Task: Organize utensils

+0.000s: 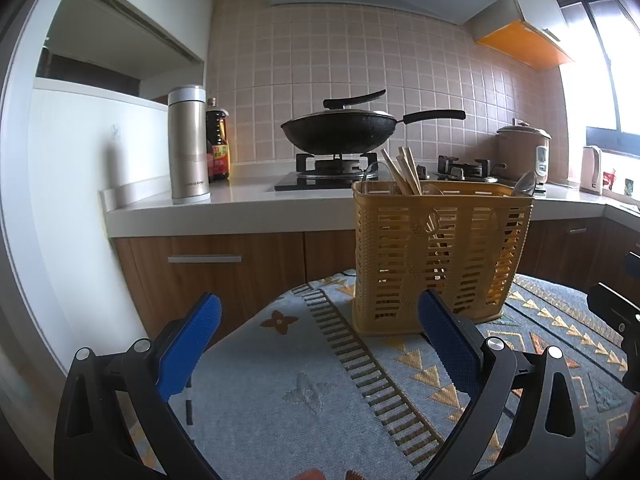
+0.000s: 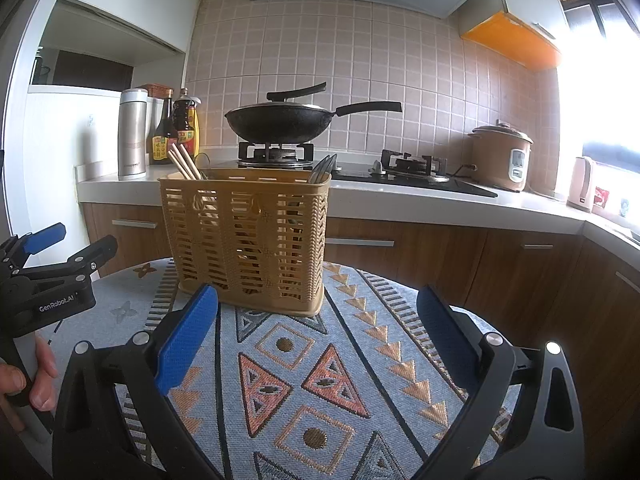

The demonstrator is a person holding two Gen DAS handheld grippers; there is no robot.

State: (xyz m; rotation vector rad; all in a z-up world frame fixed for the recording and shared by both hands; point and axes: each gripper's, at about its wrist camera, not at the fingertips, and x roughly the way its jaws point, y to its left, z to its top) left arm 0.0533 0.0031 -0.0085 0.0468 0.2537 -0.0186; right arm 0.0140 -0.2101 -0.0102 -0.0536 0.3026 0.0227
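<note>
Yellow slatted plastic basket (image 2: 245, 236) upright on woven tablecloth (image 2: 320, 380); left gripper (image 1: 320, 344), right gripper (image 2: 318, 340) fingers wide, empty.

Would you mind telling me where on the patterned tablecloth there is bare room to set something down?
The tablecloth is bare between the yellow utensil basket and the open right gripper. It is also bare left of the basket, around the open left gripper. The basket itself is crowded with chopsticks and other utensils.

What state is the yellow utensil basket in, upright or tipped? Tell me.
Upright. The yellow utensil basket stands flat on the patterned tablecloth, rim level, with chopsticks and spoons poking out the top.
</note>
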